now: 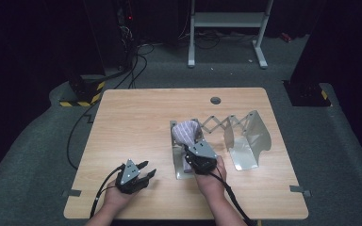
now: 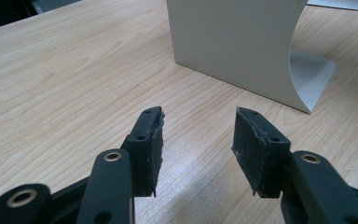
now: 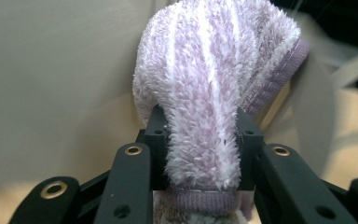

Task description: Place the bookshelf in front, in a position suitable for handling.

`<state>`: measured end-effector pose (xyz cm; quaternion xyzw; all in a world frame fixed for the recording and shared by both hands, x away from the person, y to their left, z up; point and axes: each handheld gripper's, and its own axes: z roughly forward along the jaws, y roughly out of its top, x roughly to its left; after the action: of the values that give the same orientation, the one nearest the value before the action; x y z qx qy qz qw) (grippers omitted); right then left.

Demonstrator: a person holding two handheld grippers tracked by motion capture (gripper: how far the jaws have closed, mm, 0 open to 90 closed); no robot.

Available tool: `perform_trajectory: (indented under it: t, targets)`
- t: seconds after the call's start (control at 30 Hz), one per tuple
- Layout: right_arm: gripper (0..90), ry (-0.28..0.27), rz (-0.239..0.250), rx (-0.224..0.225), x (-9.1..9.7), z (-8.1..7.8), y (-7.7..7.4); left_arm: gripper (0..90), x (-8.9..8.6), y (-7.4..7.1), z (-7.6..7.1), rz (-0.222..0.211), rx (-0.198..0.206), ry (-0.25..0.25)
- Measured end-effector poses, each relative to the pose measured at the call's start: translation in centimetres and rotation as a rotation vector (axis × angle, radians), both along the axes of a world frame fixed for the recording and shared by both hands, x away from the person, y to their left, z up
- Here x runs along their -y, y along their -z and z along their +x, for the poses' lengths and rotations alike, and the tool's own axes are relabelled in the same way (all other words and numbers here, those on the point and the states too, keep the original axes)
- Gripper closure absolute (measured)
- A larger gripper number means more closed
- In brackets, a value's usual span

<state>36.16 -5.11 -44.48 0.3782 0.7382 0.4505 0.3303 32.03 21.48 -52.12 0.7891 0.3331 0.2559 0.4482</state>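
Jaws of right gripper [image 3: 200, 135] pinching lilac towel [image 3: 214, 70], left gripper [image 2: 198, 140] spread, resting low on table [image 1: 132, 122].

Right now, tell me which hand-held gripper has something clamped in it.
The right hand-held gripper: its jaws pinch a fluffy lilac striped towel beside the metal expanding rack. The left hand-held gripper stands open over bare wooden table.

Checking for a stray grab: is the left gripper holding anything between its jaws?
No. In the left gripper view the left gripper has open jaws with only bare wooden table showing between them.
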Motion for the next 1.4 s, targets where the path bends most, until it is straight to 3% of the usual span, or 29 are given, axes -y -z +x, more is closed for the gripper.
perform_trajectory:
  t: [0.1, 0.27, 0.57, 0.87, 1.1, 1.4]
  targets:
    - [66.9, 0.002, 0.004, 0.025, -0.2, -0.1, -1.2, 52.2, -0.1, -0.1, 0.0, 0.001, 0.002, 0.004]
    - [67.3, 0.004, -0.026, -0.014, -0.5, 0.2, -0.1, 52.3, -0.2, -0.1, 0.0, 0.000, 0.003, 0.003]
    - [67.4, 0.004, -0.068, -0.174, -0.3, 1.2, 3.9, 52.4, -0.2, 0.0, 0.1, 0.006, 0.002, 0.007]
    - [67.2, -0.010, -0.096, -0.304, -0.2, 1.5, 6.1, 52.2, -0.3, 0.0, 0.1, 0.006, 0.000, 0.014]
    - [66.8, -0.007, -0.096, -0.285, -0.3, 1.7, 5.4, 52.3, -0.3, 0.0, 0.1, 0.005, 0.000, 0.013]
    - [66.1, -0.019, -0.072, -0.169, -0.4, 1.4, 2.4, 52.4, -0.3, -0.1, 0.1, 0.006, 0.004, 0.012]
